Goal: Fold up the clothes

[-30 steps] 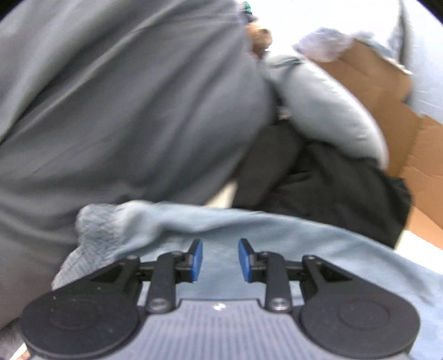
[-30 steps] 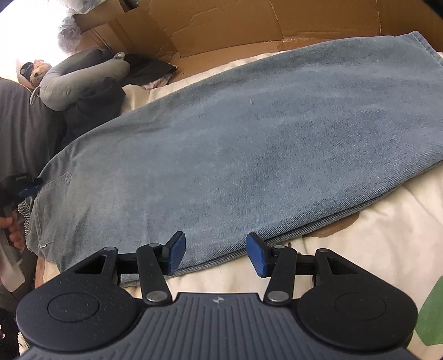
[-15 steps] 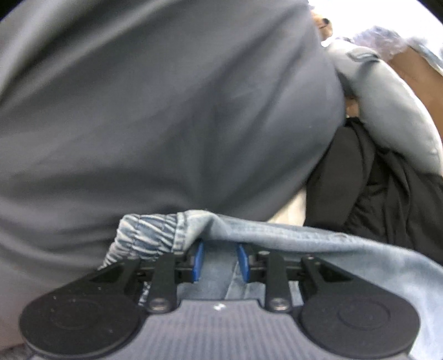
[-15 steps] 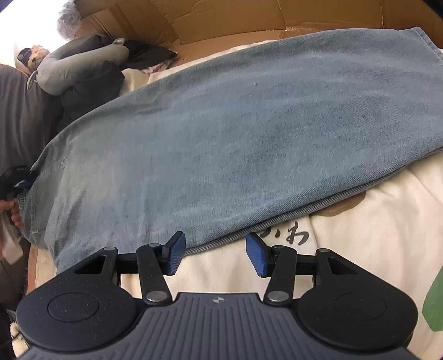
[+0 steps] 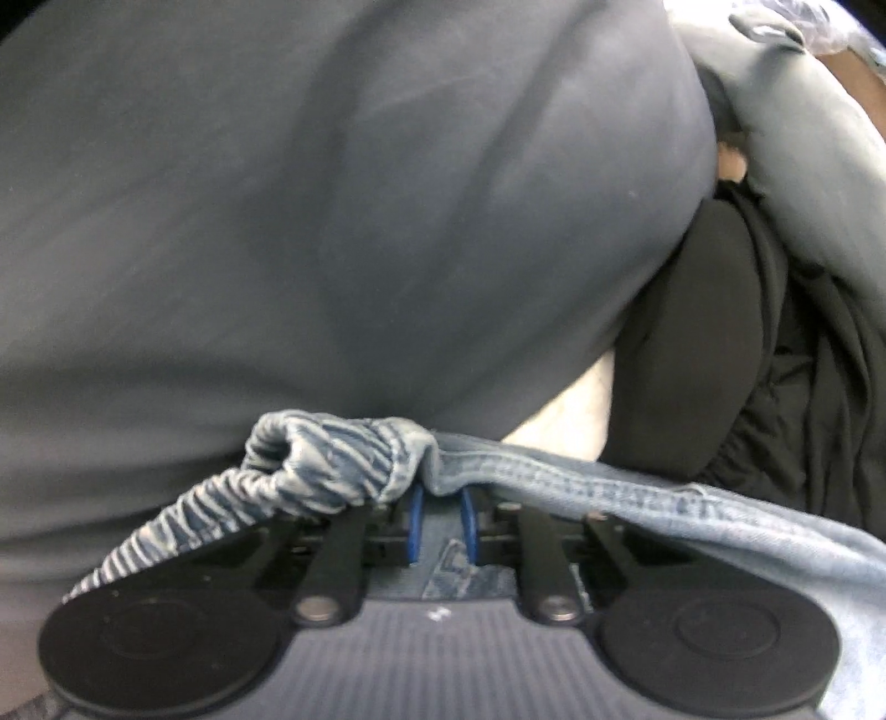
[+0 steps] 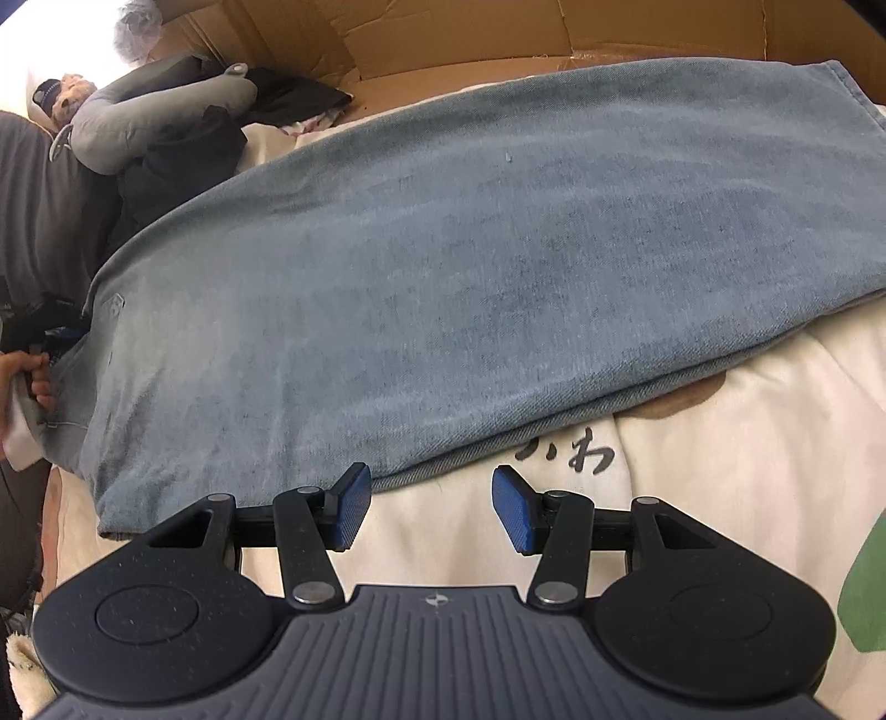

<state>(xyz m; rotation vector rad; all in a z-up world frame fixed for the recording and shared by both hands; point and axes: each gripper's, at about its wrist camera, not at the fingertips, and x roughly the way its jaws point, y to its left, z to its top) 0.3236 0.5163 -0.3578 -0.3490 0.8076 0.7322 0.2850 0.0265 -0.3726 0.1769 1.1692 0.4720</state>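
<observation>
Light blue jeans point(image 6: 443, 266) lie folded lengthwise across a cream printed cover point(image 6: 720, 454). My right gripper point(image 6: 426, 512) is open just short of the long near edge of the jeans, nothing between its blue pads. At the far left of that view the left gripper point(image 6: 61, 335) and a hand point(image 6: 27, 371) sit at the waist end. In the left wrist view, my left gripper point(image 5: 441, 523) is shut on the gathered elastic waistband point(image 5: 332, 465) of the jeans, denim bunched over its fingers.
A person's grey shirt point(image 5: 332, 194) fills most of the left wrist view. A grey neck pillow point(image 6: 160, 122) and black clothing point(image 6: 177, 166) lie at the far left. Flattened cardboard point(image 6: 498, 39) stands behind the jeans. A green print point(image 6: 864, 587) marks the cover at right.
My left gripper has closed on the waistband and drawn in toward the person's body. The right gripper has pulled back slightly from the jeans' edge and stays open.
</observation>
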